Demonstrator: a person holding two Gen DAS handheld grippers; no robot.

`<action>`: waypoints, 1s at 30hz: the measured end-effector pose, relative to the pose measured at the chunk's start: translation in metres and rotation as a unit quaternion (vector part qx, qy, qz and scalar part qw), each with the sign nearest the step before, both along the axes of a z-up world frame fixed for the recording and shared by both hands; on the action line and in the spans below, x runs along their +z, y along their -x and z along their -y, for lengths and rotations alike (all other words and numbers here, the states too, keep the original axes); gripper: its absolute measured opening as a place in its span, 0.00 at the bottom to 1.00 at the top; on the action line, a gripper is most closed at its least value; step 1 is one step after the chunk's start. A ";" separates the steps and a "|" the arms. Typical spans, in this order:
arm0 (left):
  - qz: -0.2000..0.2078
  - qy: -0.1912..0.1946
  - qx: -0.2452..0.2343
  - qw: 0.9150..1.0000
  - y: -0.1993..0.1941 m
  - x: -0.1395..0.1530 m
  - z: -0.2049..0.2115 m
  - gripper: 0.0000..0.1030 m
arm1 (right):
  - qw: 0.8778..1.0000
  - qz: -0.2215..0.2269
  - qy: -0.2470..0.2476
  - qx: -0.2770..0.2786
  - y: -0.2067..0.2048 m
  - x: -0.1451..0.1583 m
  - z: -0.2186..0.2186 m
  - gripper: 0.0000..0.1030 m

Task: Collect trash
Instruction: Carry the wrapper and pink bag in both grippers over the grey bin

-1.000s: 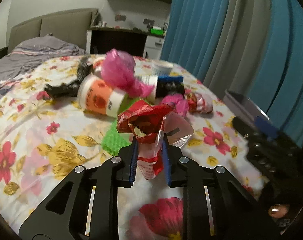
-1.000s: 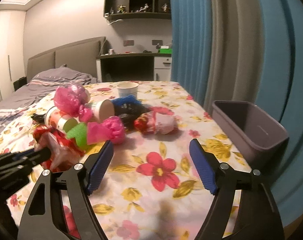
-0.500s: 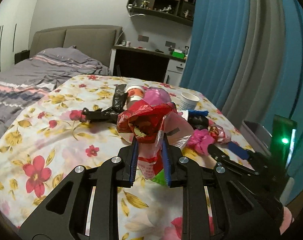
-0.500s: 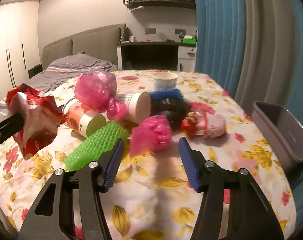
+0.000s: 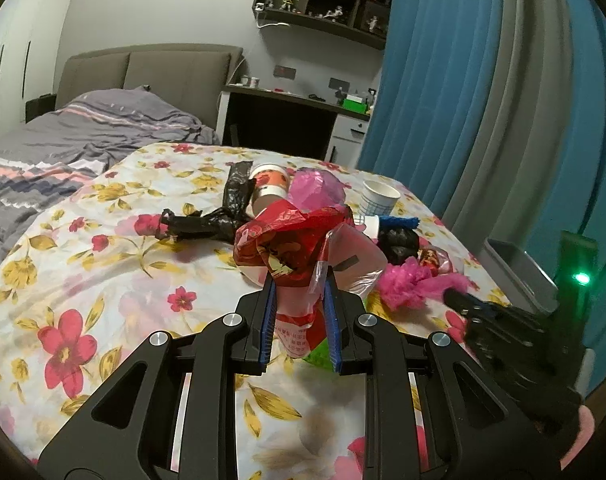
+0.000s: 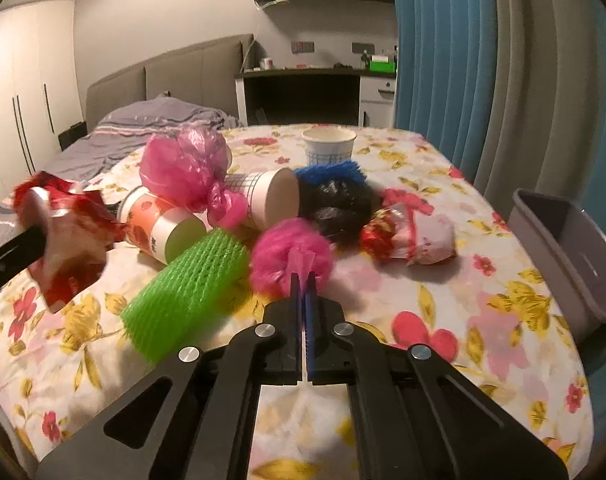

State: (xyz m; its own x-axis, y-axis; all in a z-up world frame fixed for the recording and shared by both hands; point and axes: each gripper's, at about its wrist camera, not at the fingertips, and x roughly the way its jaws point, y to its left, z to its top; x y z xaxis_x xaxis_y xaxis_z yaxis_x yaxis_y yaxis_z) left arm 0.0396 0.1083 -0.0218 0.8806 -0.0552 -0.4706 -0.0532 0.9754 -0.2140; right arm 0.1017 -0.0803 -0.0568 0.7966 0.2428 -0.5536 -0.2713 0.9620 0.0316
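My left gripper (image 5: 299,300) is shut on a red and clear plastic wrapper (image 5: 295,248) and holds it above the flowered table; the wrapper also shows at the left of the right wrist view (image 6: 63,228). My right gripper (image 6: 303,284) is shut on the edge of a small pink plastic wad (image 6: 291,254) near the table's middle. Around it lie a green mesh sleeve (image 6: 187,288), an orange cup (image 6: 159,226), a white grid cup on its side (image 6: 269,198), a big pink bag (image 6: 187,166), a black bag (image 6: 339,204) and a red and white wrapper (image 6: 411,236).
A grey bin (image 6: 571,252) stands off the table's right edge, also seen in the left wrist view (image 5: 519,264). An upright paper cup (image 6: 329,150) and a blue mesh piece (image 6: 329,172) sit at the back. A long black bag (image 5: 211,216) lies at left. Blue curtains hang at right.
My right gripper moved forward to the small pink wad and closed on it. My left gripper kept the red wrapper and stayed raised over the table.
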 end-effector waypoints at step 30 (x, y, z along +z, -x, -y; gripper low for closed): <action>0.045 -0.010 -0.168 0.985 -0.057 0.042 0.160 0.20 | 0.983 0.119 -0.018 -0.139 0.036 0.062 0.155 0.02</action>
